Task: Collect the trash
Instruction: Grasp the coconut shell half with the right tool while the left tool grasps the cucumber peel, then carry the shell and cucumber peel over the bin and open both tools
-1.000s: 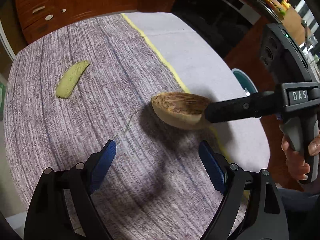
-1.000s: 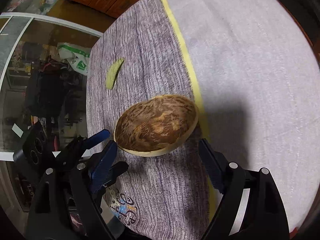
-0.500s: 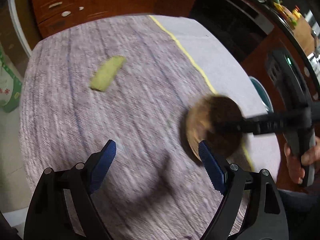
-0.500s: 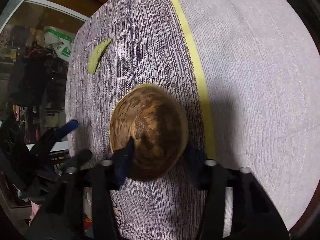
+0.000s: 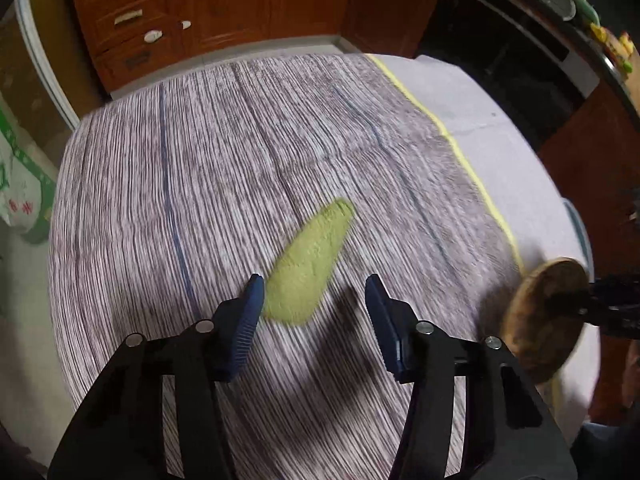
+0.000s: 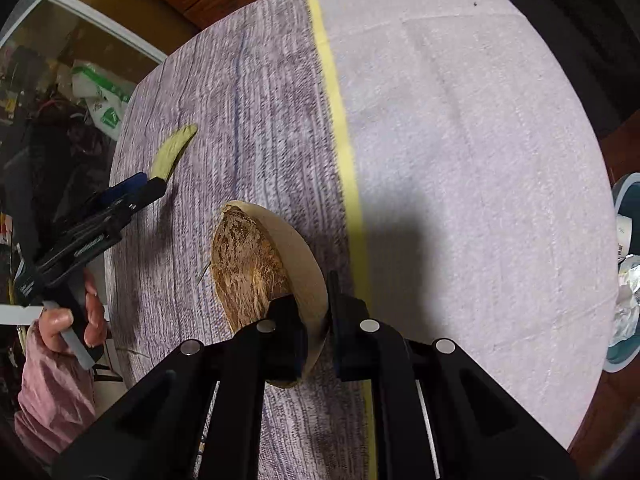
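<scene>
Coconut shell (image 6: pixel 256 264) pinched by right hand-held gripper (image 6: pixel 318 320), tipped on edge

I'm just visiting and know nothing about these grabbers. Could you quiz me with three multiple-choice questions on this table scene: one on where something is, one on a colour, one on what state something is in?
1. Where does the green peel lie?
A. On the striped part of the tablecloth
B. On the plain pale part
C. On the floor

2. What colour is the stripe dividing the cloth?
A. Red
B. Yellow
C. Black

3. What is the right gripper doing?
A. Hanging open
B. Shut on nothing
C. Clamped on the coconut shell half

Answers: 1 A, striped weave surrounds the peel. 2 B, the band is yellow. 3 C, its pads pinch the shell's rim.
</scene>
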A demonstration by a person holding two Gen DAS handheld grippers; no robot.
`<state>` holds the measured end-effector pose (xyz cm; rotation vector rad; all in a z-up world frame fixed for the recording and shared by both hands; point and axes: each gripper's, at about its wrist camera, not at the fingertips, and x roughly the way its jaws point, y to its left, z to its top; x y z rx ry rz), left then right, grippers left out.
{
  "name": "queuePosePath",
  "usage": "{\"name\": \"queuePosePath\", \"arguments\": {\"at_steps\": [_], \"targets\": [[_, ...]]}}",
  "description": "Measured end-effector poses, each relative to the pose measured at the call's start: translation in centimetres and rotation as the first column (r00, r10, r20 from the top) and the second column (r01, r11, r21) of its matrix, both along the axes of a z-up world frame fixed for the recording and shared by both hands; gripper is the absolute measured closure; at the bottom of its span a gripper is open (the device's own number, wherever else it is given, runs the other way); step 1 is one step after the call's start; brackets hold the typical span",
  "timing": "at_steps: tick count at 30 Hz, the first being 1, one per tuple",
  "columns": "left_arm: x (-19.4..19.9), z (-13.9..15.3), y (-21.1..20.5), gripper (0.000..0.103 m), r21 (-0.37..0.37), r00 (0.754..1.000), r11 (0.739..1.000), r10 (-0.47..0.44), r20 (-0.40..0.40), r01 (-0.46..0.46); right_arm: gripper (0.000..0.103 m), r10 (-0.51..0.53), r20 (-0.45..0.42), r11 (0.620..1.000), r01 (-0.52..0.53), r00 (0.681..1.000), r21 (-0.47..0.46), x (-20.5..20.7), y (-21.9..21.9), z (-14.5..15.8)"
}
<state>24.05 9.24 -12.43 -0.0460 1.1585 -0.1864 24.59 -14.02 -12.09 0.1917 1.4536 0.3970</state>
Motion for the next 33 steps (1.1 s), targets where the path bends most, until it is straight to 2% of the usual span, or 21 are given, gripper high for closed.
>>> {"name": "queuePosePath", "arguments": {"at_steps": [2, 3, 4, 10, 18, 24, 29, 33], "targets": [[0.9, -0.4, -0.4, 0.057, 0.024, 1.000, 1.000, -0.007, -0.004, 0.007, 0.093, -0.005, 0.001, 1.000, 0.005, 1.000, 0.003, 0.3, -0.5, -0.1], [1.0, -0.3, -0.6, 0.069, 0.038, 1.000, 0.999, -0.008, 0.003, 0.008, 0.093, -0.009, 0.002, 1.000, 0.009, 1.000, 0.005, 0.4, -0.7, -0.1], [1.1, -0.3, -0.7, 0.073, 0.032, 1.000, 0.999, -0.014, 0.000, 0.014, 0.093, -0.012, 0.003, 1.000, 0.012, 1.000, 0.006, 0.5, -0.9, -0.1], [0.1, 0.9, -3.8, 0.075, 0.083, 0.999, 0.995, -0.053, 0.007, 0.052, 0.093, -0.046, 0.012, 0.999, 0.045, 0.999, 0.030, 0.3, -2.7, 0.3], [-1.7, 4.8, -11.5, 0.075, 0.076, 0.986, 0.985, -0.160, 0.047, 0.157, 0.093, -0.129, 0.055, 0.989, 0.124, 0.990, 0.080, -0.4, -7.5, 2.5], [-2.2, 6.9, -20.4, 0.075, 0.041, 0.962, 0.964, -0.265, 0.068, 0.262, 0.093, -0.254, 0.094, 0.963, 0.243, 0.963, 0.115, -1.8, -15.5, 4.3], [-2.7, 7.7, -29.7, 0.075, 0.006, 0.919, 0.922, -0.386, 0.076, 0.387, 0.093, -0.409, 0.102, 0.910, 0.397, 0.907, 0.119, -3.9, -25.7, 4.5], [-3.6, 6.8, -36.2, 0.075, -0.015, 0.882, 0.883, -0.467, 0.055, 0.469, 0.093, -0.515, 0.102, 0.857, 0.509, 0.851, 0.078, -5.9, -33.2, 3.4]]}}
